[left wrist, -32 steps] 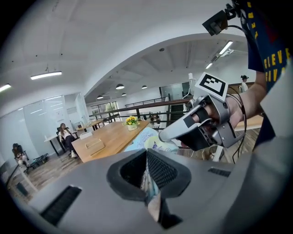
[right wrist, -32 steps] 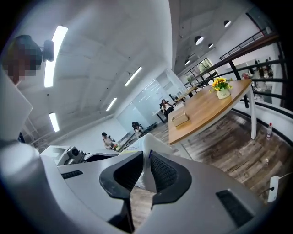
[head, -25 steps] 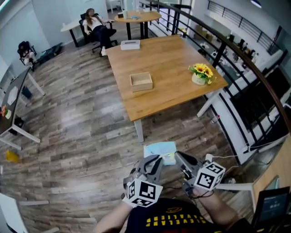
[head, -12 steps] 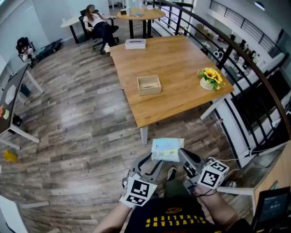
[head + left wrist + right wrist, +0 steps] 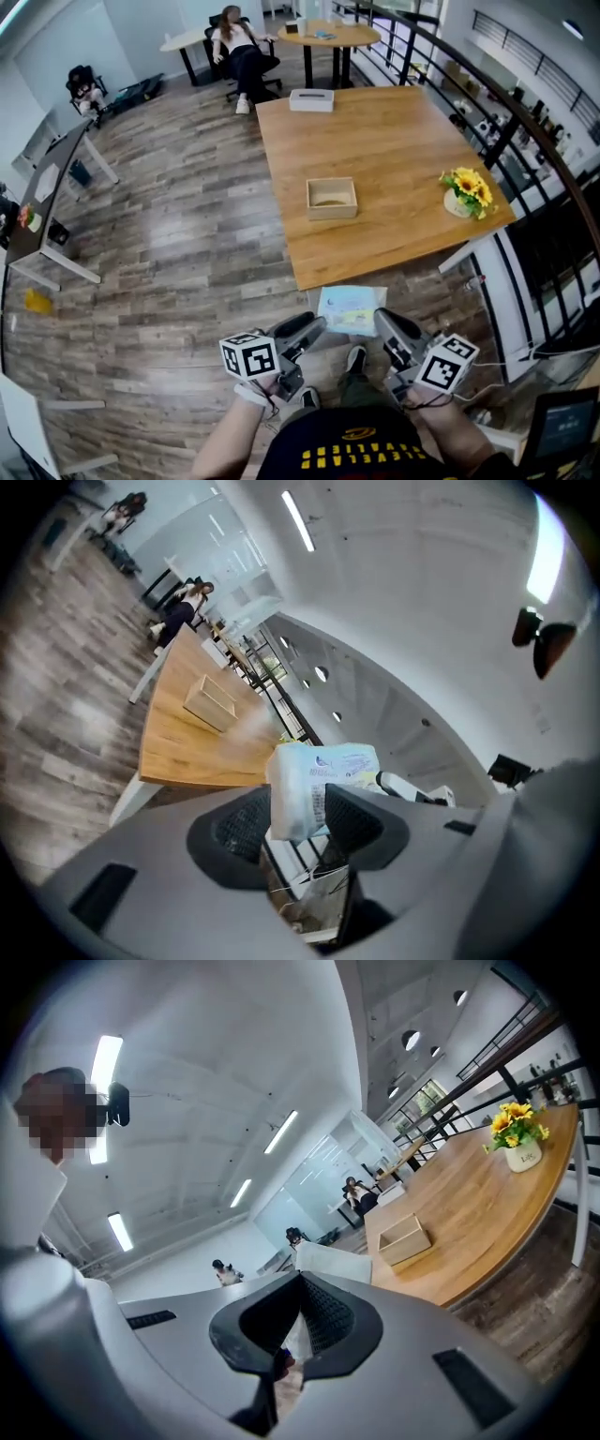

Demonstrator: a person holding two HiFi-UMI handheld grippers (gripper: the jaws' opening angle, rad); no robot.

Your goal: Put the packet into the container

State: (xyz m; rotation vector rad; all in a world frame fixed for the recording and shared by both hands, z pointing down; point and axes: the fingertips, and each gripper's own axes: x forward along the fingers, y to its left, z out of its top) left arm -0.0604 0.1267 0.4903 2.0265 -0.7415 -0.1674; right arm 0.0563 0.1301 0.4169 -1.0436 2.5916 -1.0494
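A pale blue and white packet [image 5: 352, 307] hangs above the floor, just short of the wooden table's near edge. My right gripper [image 5: 392, 328] is shut on its right edge, and in the right gripper view the white packet [image 5: 333, 1262] sticks out past the closed jaws of that gripper [image 5: 298, 1312]. My left gripper [image 5: 305, 330] is open at the packet's left side. In the left gripper view the packet [image 5: 319, 766] stands between the spread jaws of this gripper [image 5: 298, 817], with a gap to the right one. The container, an open wooden box [image 5: 331, 198] [image 5: 211, 700] [image 5: 405, 1238], sits mid-table.
On the wooden table [image 5: 375, 141] stand a pot of yellow flowers [image 5: 466, 192] near the right edge and a white tissue box [image 5: 311, 99] at the far side. A dark railing [image 5: 525, 141] runs along the right. A person sits on a chair [image 5: 239, 42] far back. Plank floor lies to the left.
My left gripper has opened, let go of the packet and drawn off to the left. The right gripper keeps the packet. The table has shifted right in view.
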